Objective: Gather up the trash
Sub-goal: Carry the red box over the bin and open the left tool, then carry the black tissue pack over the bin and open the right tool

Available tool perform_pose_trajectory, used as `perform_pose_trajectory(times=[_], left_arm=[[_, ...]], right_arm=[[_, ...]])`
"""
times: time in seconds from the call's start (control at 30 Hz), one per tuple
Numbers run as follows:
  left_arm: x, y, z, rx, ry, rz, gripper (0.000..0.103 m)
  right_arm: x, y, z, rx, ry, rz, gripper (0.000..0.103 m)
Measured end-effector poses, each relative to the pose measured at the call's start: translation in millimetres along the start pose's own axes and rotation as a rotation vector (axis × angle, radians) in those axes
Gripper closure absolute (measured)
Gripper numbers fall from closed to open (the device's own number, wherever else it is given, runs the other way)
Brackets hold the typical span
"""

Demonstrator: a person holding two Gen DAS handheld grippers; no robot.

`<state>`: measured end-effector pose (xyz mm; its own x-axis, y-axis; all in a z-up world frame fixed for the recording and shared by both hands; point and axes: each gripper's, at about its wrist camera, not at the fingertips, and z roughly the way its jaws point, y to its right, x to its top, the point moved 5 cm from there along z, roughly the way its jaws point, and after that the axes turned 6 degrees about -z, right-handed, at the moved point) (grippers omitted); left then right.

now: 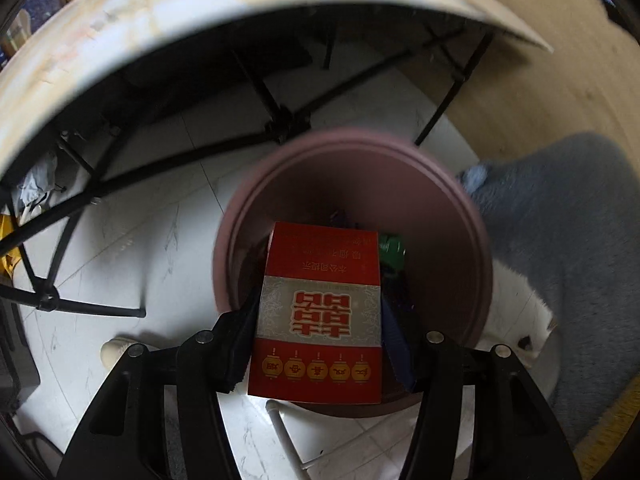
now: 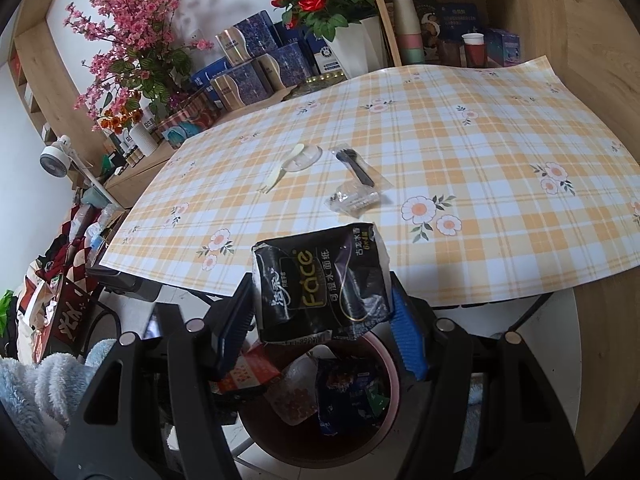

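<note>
Both tongs hang over the pink bin (image 1: 460, 216) on the floor beside the table (image 2: 440, 128), left tongs (image 1: 320, 332) clenched on a red box (image 1: 318, 312), right tongs (image 2: 320, 312) on a black tissue pack (image 2: 320, 280), presumably for dropping in.

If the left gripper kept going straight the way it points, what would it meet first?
Probably the trash lying inside the pink bin: the left gripper, holding the red box, points down into its open mouth. Depth is unclear.

light: soft daylight | blur: left view smeared | edges: fisheye bending, dark corners
</note>
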<state>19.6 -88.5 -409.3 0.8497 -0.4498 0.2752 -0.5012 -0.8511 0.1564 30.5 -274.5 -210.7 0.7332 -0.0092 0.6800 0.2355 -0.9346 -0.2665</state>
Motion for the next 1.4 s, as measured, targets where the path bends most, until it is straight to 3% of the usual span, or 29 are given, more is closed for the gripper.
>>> perform_pose_trajectory(times=[0.23, 0.33, 0.67, 1.0, 1.13, 1.4], left_arm=[[-2.5, -0.1, 19.1, 0.021, -0.032, 0.025, 0.046], [-1.9, -0.1, 16.7, 0.017, -0.017, 0.022, 0.037], [16.8, -22.7, -57.2, 0.003, 0.205, -0.144, 0.023], [18.8, -48.9, -147.9, 0.101, 0.435, -0.304, 0.010], [17.9, -57.1, -166.7, 0.138, 0.470, -0.358, 0.009], [6.6, -76.7, -182.0, 0.193, 0.484, -0.415, 0.008]], right_arm=[[-1.7, -3.4, 4.2, 0.001, -0.016, -0.008, 0.039], [-1.7, -7.1, 5.0, -0.002, -0.020, -0.021, 0.039], [-11.3, -14.9, 13.3, -0.004, -0.051, -0.043, 0.039], [-52.7, -29.8, 51.2, 0.009, -0.172, -0.095, 0.039], [-73.0, -37.5, 70.0, -0.011, -0.227, -0.179, 0.039], [-98.3, -35.3, 100.4, -0.009, -0.331, -0.194, 0.039]])
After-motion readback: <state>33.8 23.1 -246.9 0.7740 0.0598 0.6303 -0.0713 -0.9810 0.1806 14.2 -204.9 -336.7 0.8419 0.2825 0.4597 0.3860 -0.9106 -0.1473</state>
